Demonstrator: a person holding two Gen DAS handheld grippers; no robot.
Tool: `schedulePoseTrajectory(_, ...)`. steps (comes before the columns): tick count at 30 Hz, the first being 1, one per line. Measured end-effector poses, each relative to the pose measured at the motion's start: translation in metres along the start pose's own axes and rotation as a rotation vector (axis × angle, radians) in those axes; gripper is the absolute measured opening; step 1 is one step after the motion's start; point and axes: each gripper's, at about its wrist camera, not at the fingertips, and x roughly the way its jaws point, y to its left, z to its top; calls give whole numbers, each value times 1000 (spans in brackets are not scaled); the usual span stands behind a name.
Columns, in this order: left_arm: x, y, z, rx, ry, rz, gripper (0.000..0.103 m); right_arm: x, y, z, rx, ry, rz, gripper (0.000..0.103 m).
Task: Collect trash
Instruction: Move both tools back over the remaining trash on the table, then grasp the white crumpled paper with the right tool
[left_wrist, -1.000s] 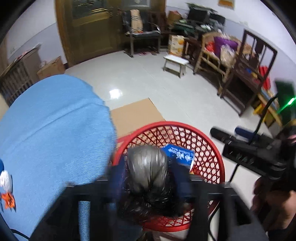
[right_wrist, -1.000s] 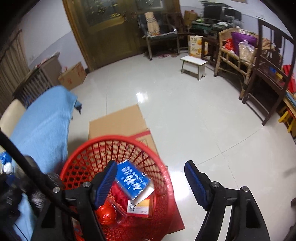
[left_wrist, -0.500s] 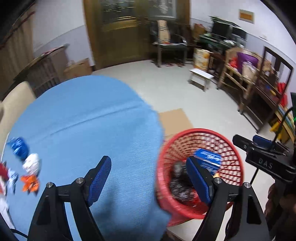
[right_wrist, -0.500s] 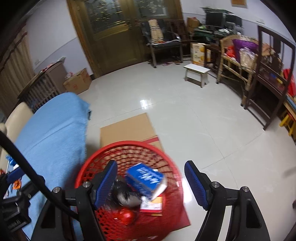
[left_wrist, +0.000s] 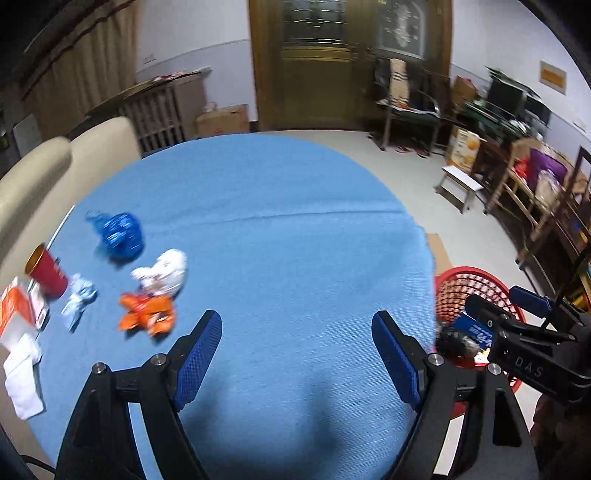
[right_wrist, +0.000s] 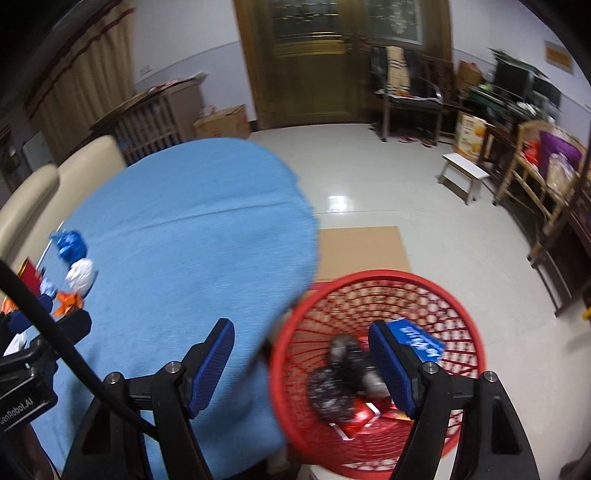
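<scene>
My left gripper (left_wrist: 297, 354) is open and empty above the round table with a blue cloth (left_wrist: 280, 240). Trash lies at the table's left: a crumpled blue wrapper (left_wrist: 120, 236), a white wad (left_wrist: 164, 273), an orange wrapper (left_wrist: 147, 314), a pale blue scrap (left_wrist: 77, 295), a red cup (left_wrist: 46, 271) on its side and white tissue (left_wrist: 20, 369). My right gripper (right_wrist: 303, 365) is open and empty, straddling the table edge and the red mesh basket (right_wrist: 373, 280). Inside the basket lie a dark crumpled bag (right_wrist: 343, 380), a blue packet (right_wrist: 417, 338) and red packaging (right_wrist: 358, 421).
The basket (left_wrist: 476, 284) stands on the floor at the table's right edge, partly on flat cardboard (right_wrist: 360, 251). A beige chair (left_wrist: 62, 166) is behind the table at left. A small white stool (right_wrist: 465, 175), wooden furniture (right_wrist: 535, 177) and doors (right_wrist: 325, 62) lie beyond.
The left gripper let go of the dark bag, which now lies in the basket, and swung left over the table. The right gripper also moved left, from the basket toward the table edge.
</scene>
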Motion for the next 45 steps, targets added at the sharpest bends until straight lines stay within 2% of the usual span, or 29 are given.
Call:
schedulePoseTrajectory(14,-3,75,-19,-148,3,69,84,10,76,-9,-151,32,52,78)
schedulePoseTrajectory(26,0,113,-31,-213,5,102,84,17,101,-14,-192,52,60,78)
schedulePoseTrajectory(33,-1,174,-59,-351,11,175,84,21,115,-11,-219,58,83,78)
schedulePoseTrajectory(40,-2,231,-84,-496,29,248,84,34,162,-4,-255,87,181,78)
schedulePoseTrajectory(45,-1,248,-91,-523,28,260,84,48,222,2,-313,101,286,78)
